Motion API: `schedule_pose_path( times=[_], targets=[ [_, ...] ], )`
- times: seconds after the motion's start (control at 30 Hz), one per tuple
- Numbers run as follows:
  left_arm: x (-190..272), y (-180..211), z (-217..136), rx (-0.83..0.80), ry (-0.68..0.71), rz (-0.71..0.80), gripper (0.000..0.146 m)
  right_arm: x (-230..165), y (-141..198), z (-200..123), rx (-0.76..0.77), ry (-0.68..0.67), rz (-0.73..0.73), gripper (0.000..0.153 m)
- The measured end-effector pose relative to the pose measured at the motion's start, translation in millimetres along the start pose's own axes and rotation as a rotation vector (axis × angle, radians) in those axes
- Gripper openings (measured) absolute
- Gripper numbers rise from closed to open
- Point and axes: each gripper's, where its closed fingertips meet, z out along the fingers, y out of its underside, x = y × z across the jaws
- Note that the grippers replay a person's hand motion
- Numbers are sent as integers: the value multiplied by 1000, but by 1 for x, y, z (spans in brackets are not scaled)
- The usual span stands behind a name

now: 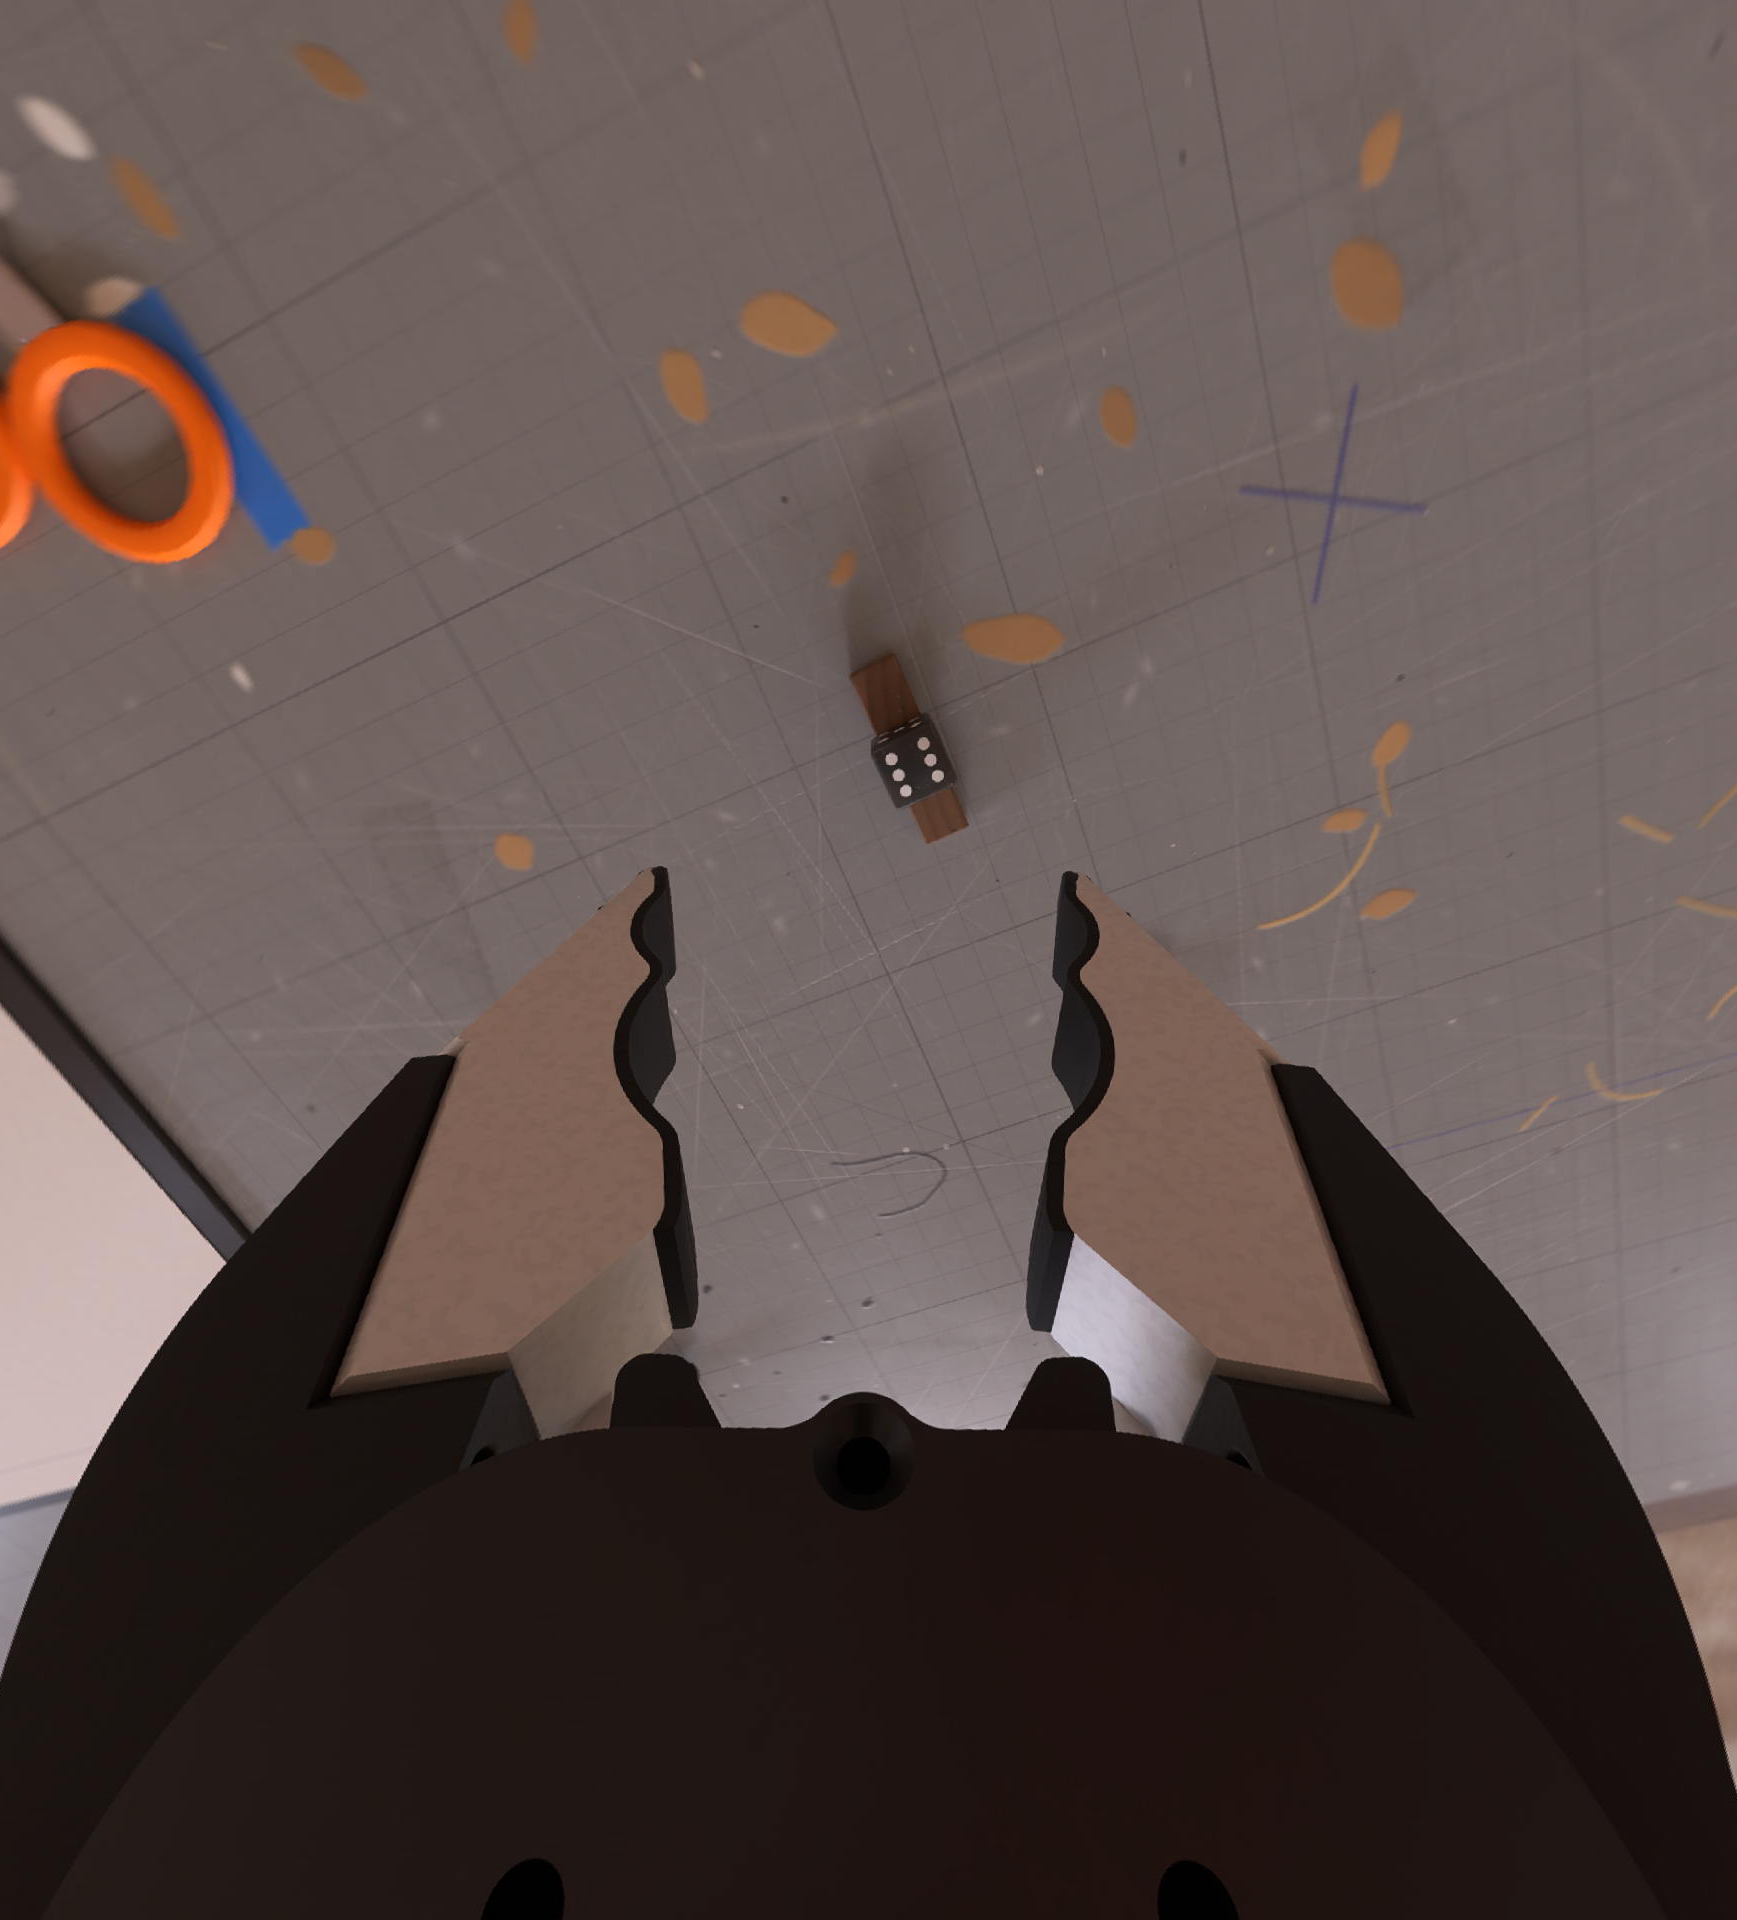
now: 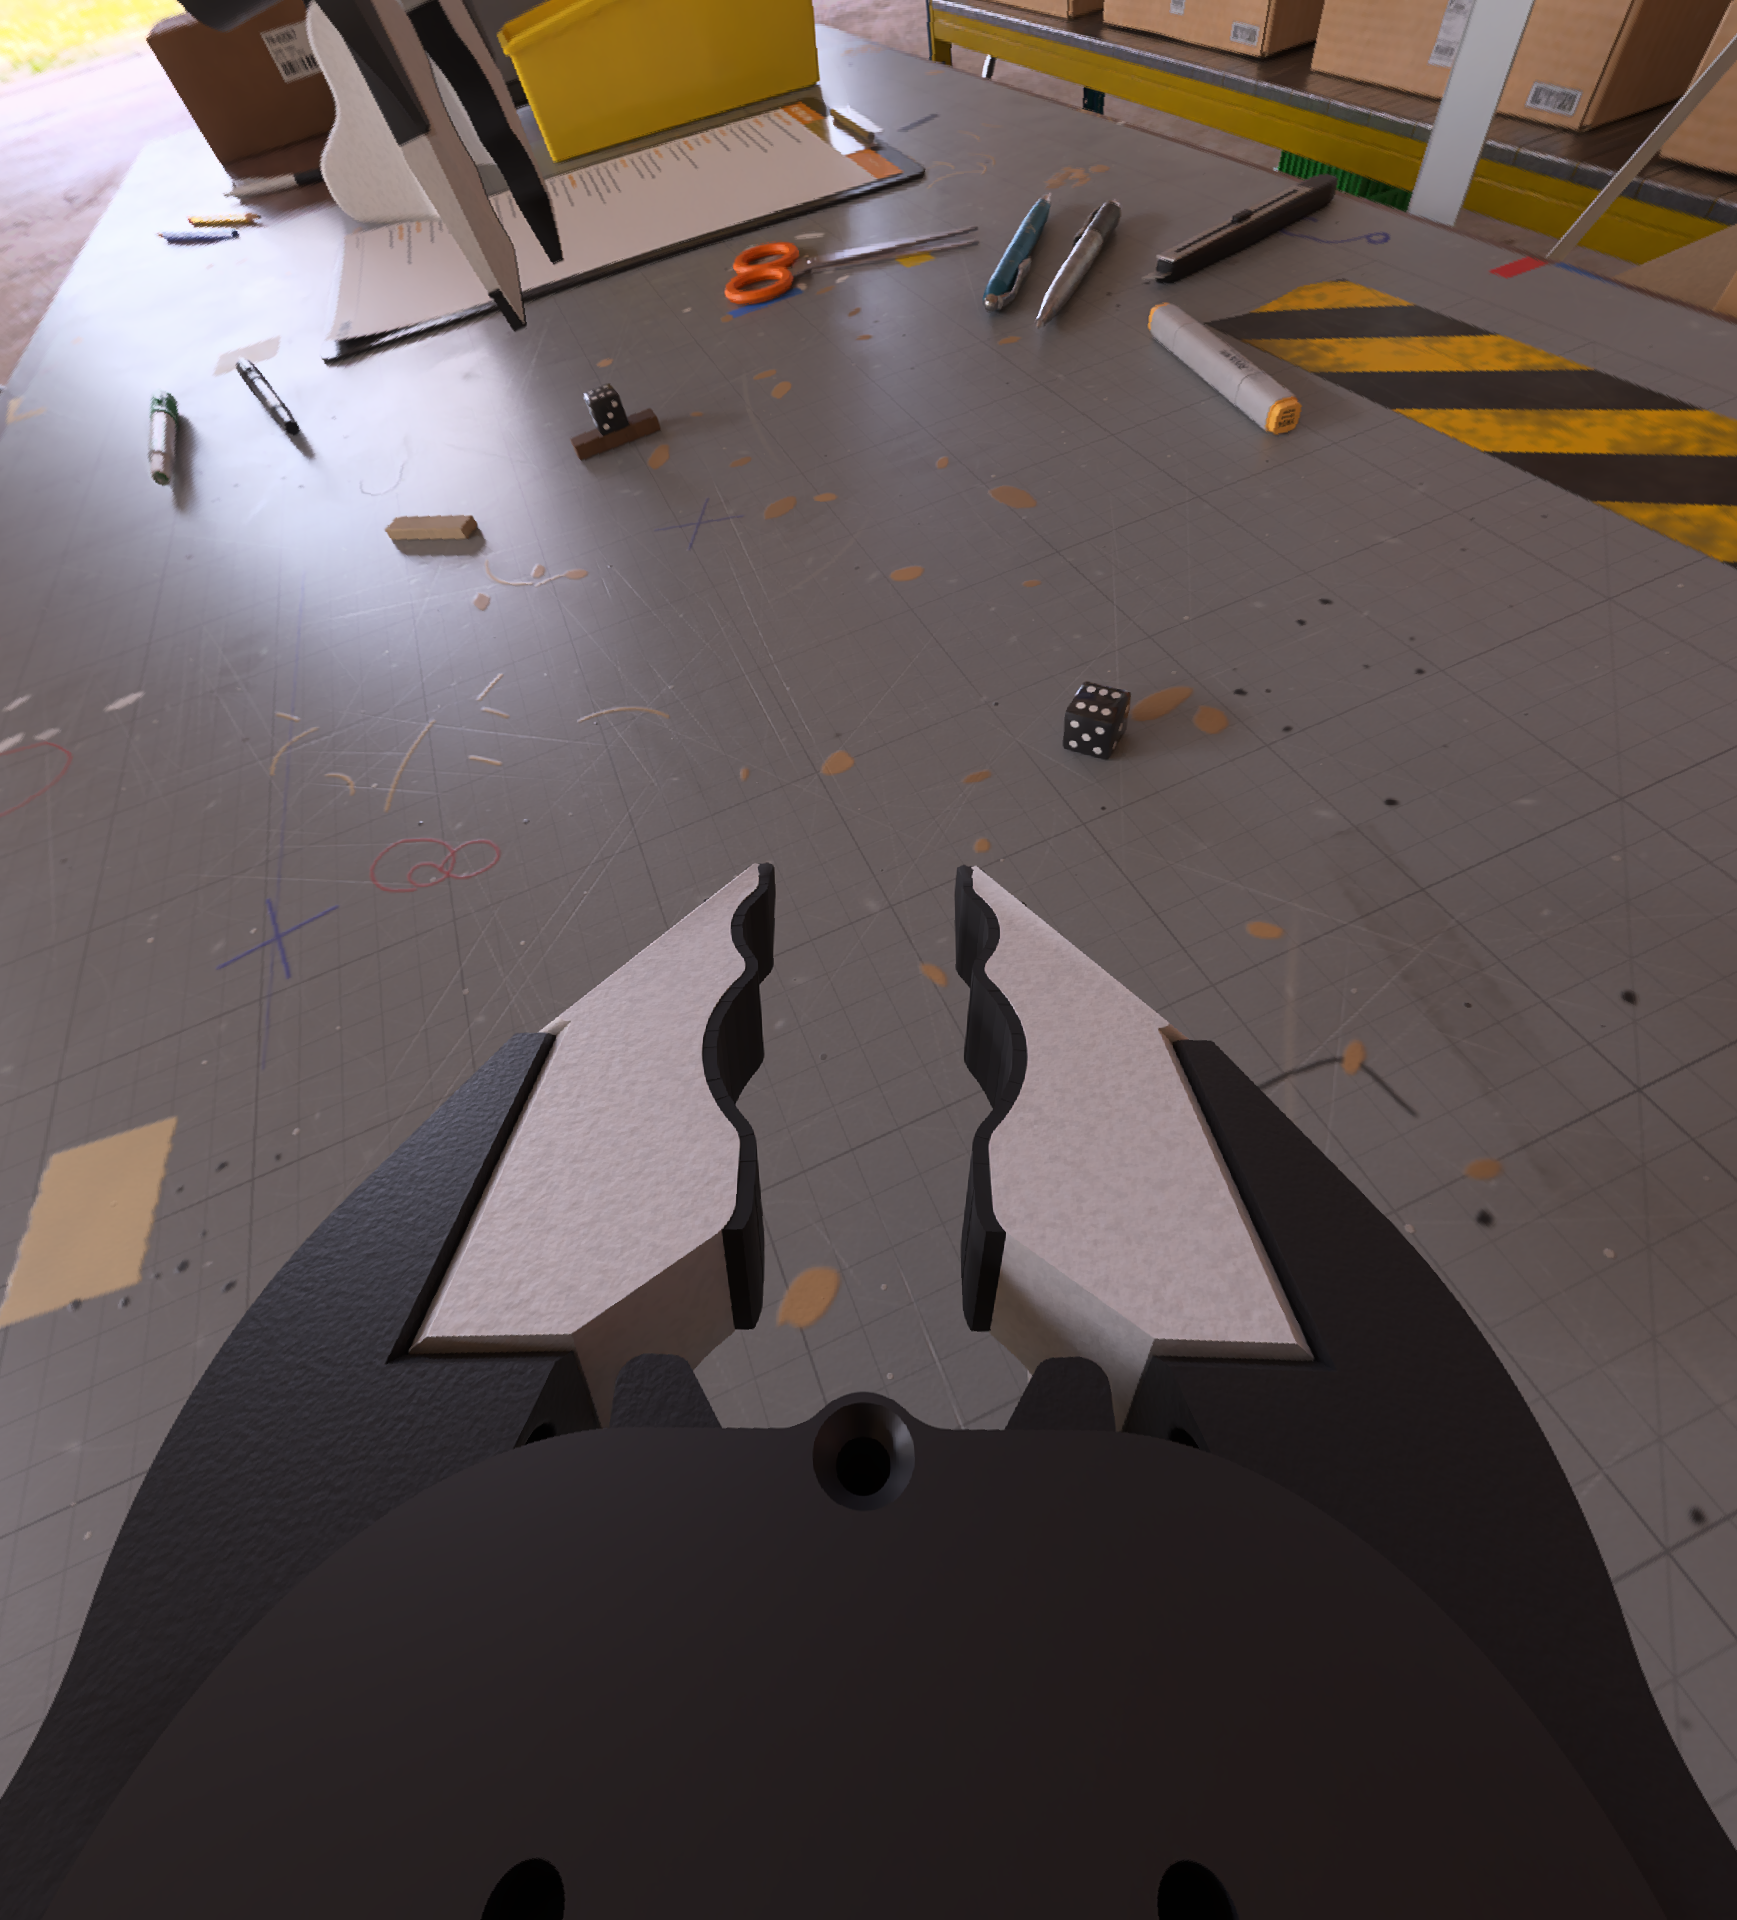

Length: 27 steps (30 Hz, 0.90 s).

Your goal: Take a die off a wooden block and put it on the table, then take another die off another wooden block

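In the left wrist view a black die [image 1: 911,766] with white pips sits on a small brown wooden block [image 1: 908,746], seen from above. My left gripper [image 1: 864,878] is open and empty, high above it. In the right wrist view the same die [image 2: 605,407] sits on its dark block [image 2: 616,434] at the far middle, under the left gripper [image 2: 521,281]. A second black die [image 2: 1096,719] lies on the grey table mat [image 2: 843,644] to the right. A pale wooden block [image 2: 433,529] with nothing on it lies at the left. My right gripper [image 2: 862,873] is open and empty, low above the mat.
Orange-handled scissors [image 2: 762,272] [image 1: 64,442], two pens [image 2: 1051,255], a marker [image 2: 1222,366], a black utility knife [image 2: 1243,229], a clipboard [image 2: 635,197], a yellow bin [image 2: 661,68] and cardboard boxes line the far side. Yellow-black hazard tape [image 2: 1570,436] runs at the right. Small pens [image 2: 163,436] lie at the left.
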Motion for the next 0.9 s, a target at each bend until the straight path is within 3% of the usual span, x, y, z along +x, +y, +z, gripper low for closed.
schedule_pose_path(
  times=[0.07,0.17,0.27,0.37,0.47,0.7,0.8,0.9],
  targets=[
    [2,-1,11,-59,21,27,73,1,1,0,-5,13,-16,35],
    [8,-8,22,-104,94,-105,65,1,1,-1,-9,12,-19,34],
    [15,-10,24,-124,127,-152,73,-2,1,-2,-6,-9,-13,34],
    [20,-10,24,-137,116,-190,72,-3,2,-3,-9,-17,-15,35],
    [32,-15,27,-135,201,-260,59,-6,1,-4,-8,-32,-10,34],
    [27,-9,27,-182,151,-309,54,-7,2,-7,-8,-45,-6,34],
    [24,-2,39,-230,202,-410,46,-9,1,-9,4,-60,13,34],
    [19,1,47,-230,204,-465,28,-10,1,-10,8,-69,19,33]
  ],
)
